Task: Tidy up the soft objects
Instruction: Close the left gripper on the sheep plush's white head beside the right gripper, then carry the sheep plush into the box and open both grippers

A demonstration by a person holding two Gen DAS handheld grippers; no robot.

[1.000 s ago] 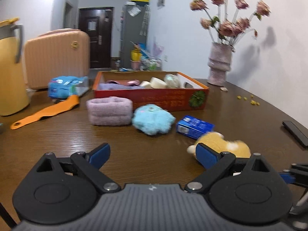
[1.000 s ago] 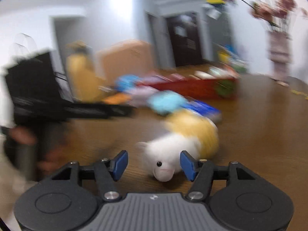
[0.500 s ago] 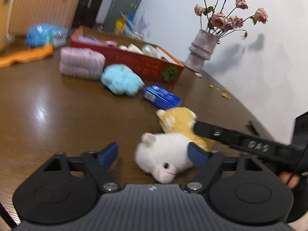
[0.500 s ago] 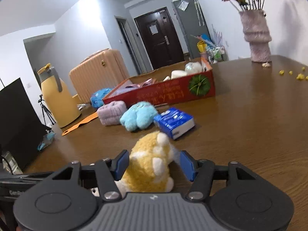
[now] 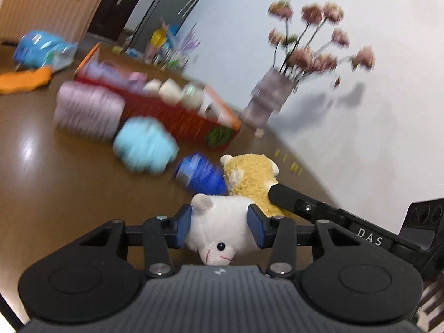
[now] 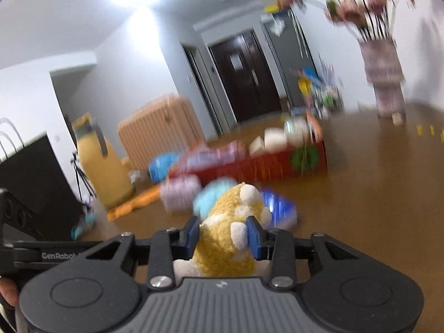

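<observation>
- The left gripper (image 5: 219, 229) is closing its 2 blue pads on the white fuzzy head of a plush toy (image 5: 219, 233), both pads touching it; the toy's pink snout points back at the camera.
- The right gripper (image 6: 224, 236) is closing on the same toy's yellow curly-pile body (image 6: 224, 238), pads pressed against both sides.
- Just beyond the toy lie a glossy blue tissue pack (image 5: 198, 176), a round light-blue fluffy plush (image 5: 144, 145) and a lilac ribbed roll of cloth (image 5: 87, 111), all on the smooth brown table (image 5: 55, 183).
- Behind them sits a long red box (image 5: 177, 119), open-topped, holding pale rounded lumps and lilac cloth; blur hides what they are.
- Farther right of the box stands a ridged vase (image 5: 267, 101) of dried pink flowers.
</observation>
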